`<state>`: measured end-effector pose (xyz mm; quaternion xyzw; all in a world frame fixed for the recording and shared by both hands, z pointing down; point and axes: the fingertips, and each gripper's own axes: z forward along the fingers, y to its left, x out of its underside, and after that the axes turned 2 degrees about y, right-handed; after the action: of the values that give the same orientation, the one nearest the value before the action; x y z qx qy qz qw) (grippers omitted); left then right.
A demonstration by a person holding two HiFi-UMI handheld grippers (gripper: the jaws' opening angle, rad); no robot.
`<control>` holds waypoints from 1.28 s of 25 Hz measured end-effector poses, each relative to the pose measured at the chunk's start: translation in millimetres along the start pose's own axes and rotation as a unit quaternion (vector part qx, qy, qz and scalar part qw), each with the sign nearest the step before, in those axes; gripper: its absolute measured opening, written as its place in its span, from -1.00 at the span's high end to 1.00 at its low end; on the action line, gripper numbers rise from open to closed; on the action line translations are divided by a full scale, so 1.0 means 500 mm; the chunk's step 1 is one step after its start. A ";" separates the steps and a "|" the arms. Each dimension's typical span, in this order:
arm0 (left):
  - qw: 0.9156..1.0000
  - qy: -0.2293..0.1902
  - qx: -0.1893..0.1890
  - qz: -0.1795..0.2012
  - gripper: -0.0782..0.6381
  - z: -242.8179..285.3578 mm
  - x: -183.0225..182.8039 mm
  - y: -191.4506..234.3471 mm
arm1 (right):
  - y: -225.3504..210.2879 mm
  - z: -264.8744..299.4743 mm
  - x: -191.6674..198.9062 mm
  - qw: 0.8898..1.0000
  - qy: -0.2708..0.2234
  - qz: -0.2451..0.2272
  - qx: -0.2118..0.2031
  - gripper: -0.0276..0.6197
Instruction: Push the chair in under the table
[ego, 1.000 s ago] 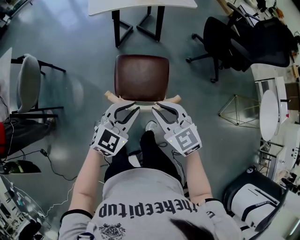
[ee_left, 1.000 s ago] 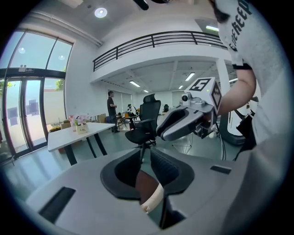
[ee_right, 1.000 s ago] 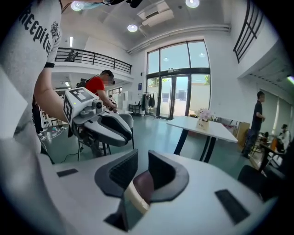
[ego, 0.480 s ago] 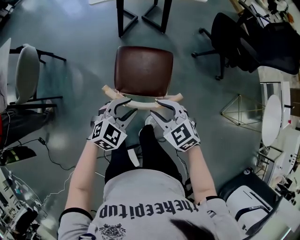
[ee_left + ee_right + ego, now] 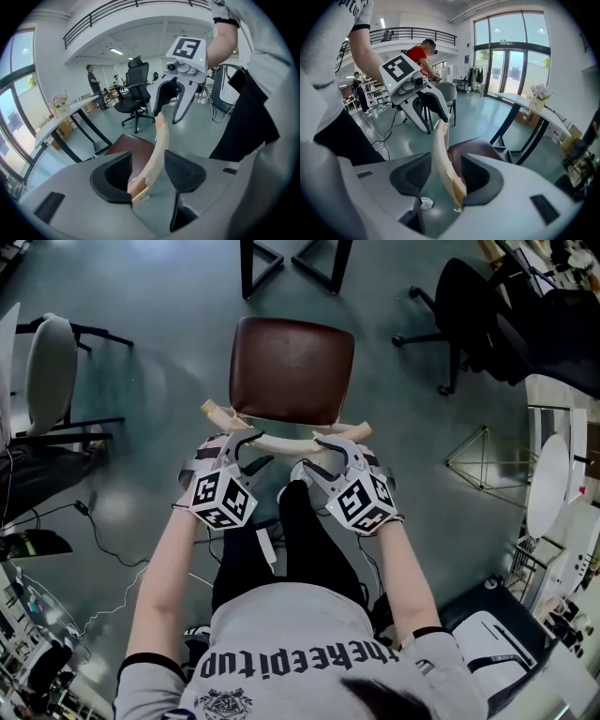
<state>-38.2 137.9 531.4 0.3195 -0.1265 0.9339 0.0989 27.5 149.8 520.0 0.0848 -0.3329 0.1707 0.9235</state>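
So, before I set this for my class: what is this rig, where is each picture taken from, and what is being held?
There is no robot: a person holds a hand-held gripper in each hand. The head view comes from a camera on the person's head, looking steeply down. The two gripper views come from cameras riding on each gripper, looking along its jaws. On the floor stands a chair with a brown seat, and beyond it are the table legs. The left hand-held gripper and the right hand-held gripper each straddle the chair's pale wooden backrest. Both pairs of jaws have just been opening, so the backrest stands between them unclamped: nothing is held.
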 end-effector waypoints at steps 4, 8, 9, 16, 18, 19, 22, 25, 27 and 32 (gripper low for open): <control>1.000 0.021 0.007 0.015 0.17 0.023 0.017 -0.011 | 0.002 0.015 0.026 1.000 0.017 -0.008 -0.007 0.29; 0.999 0.034 0.012 0.017 0.17 0.042 0.029 -0.017 | 0.004 0.029 0.048 0.999 0.034 -0.019 -0.012 0.25; 0.999 0.038 0.012 0.018 0.16 0.046 0.034 -0.017 | 0.004 0.033 0.053 0.999 0.039 -0.022 -0.013 0.23; 0.997 0.072 0.011 0.018 0.16 0.064 0.071 -0.006 | -0.002 0.058 0.082 0.997 0.066 -0.039 -0.013 0.19; 0.997 0.075 0.012 0.014 0.16 0.068 0.076 -0.004 | -0.001 0.066 0.091 0.996 0.076 -0.044 -0.015 0.19; 0.997 0.075 0.014 0.013 0.16 0.069 0.076 -0.004 | 0.000 0.070 0.096 0.996 0.080 -0.047 -0.016 0.19; 0.997 0.071 0.018 0.009 0.15 0.070 0.074 -0.004 | -0.004 0.078 0.103 0.995 0.089 -0.050 -0.010 0.18; 0.997 0.073 0.020 0.005 0.13 0.072 0.075 -0.003 | -0.013 0.086 0.103 0.993 0.098 -0.059 0.003 0.24; 0.997 0.076 0.023 0.003 0.11 0.074 0.077 -0.003 | -0.013 0.089 0.103 0.992 0.102 -0.069 0.004 0.27; 0.996 0.084 0.031 0.003 0.11 0.077 0.079 -0.002 | -0.010 0.092 0.101 0.991 0.102 -0.092 -0.001 0.33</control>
<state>-46.6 131.3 585.6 0.2429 -0.0899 0.9610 0.0969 38.8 146.0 587.5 0.0962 -0.2280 0.0924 0.9645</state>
